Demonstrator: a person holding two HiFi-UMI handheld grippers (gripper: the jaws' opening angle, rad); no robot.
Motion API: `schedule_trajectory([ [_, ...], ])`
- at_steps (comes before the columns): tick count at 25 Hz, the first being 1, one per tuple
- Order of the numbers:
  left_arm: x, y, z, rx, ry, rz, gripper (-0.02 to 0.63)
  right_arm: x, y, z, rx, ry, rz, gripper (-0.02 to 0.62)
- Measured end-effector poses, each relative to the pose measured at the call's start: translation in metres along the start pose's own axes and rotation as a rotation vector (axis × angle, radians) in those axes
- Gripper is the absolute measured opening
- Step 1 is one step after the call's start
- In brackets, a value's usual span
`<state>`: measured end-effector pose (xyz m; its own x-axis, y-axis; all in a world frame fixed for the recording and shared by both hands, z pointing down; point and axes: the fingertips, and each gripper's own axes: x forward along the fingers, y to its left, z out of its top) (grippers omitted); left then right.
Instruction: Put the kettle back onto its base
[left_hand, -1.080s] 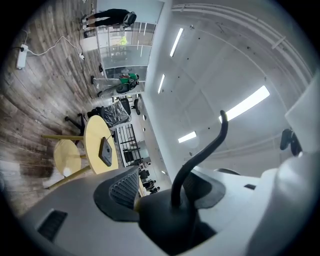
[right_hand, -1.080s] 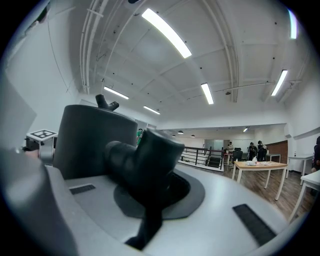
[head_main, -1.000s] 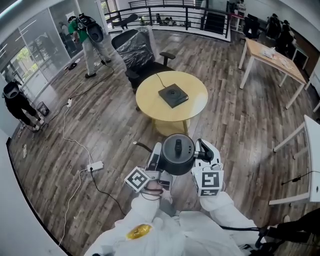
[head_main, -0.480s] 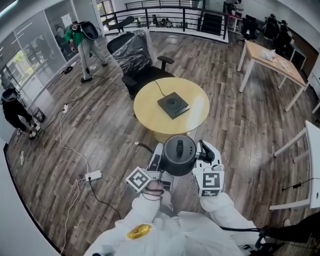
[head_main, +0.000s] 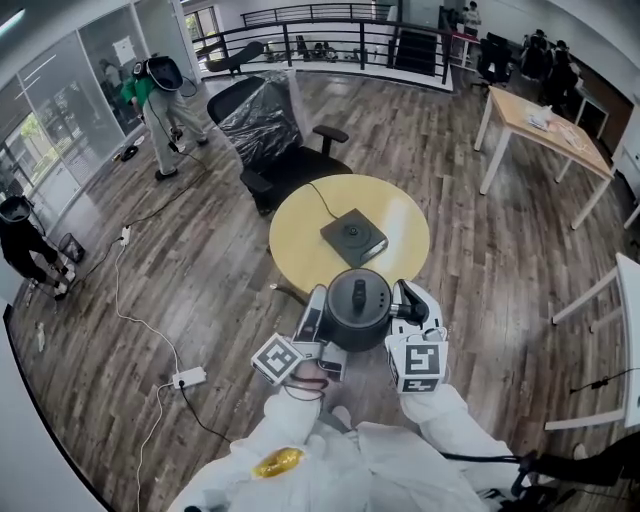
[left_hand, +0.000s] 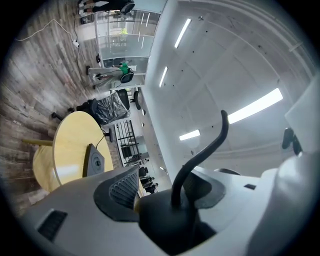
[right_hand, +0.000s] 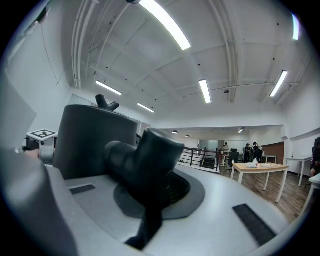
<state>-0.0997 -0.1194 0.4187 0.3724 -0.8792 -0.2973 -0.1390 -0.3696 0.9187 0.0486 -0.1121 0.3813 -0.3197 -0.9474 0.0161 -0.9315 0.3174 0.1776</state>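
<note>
A dark grey kettle (head_main: 358, 308) hangs at chest height between both grippers, just short of the round yellow table (head_main: 300, 235). Its square black base (head_main: 354, 237) lies on the tabletop with a cord running off toward the chair. My left gripper (head_main: 318, 325) is shut on the kettle's left side; in the left gripper view its pads (left_hand: 122, 187) clamp a black part of the kettle (left_hand: 170, 220), with the table (left_hand: 67, 150) and base (left_hand: 95, 160) beyond. My right gripper (head_main: 405, 312) is shut on the kettle's black handle (right_hand: 145, 160) beside the body (right_hand: 95, 140).
A black office chair wrapped in plastic (head_main: 270, 120) stands behind the table. A power strip and white cable (head_main: 188, 378) lie on the floor at left. A wooden desk (head_main: 540, 120) and a white table (head_main: 625, 330) stand at right. People (head_main: 160, 95) stand far left, and a railing (head_main: 330, 30) runs along the back.
Both grippers and the kettle have moved forward together; the table and base now lie closer, just ahead of the kettle. Both grips are unchanged.
</note>
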Motion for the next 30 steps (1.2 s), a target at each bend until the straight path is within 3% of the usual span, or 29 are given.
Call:
schedule_trajectory([
  [15,0.067,0.049,0.029,-0.058,0.055,0.022,0.262,0.077,-0.013,-0.021,0.008,0.06,-0.059,0.009],
  [30,0.177,0.105,0.05,-0.036,0.027,0.065,0.262,0.197,-0.066,-0.041,0.022,0.04,-0.005,0.009],
])
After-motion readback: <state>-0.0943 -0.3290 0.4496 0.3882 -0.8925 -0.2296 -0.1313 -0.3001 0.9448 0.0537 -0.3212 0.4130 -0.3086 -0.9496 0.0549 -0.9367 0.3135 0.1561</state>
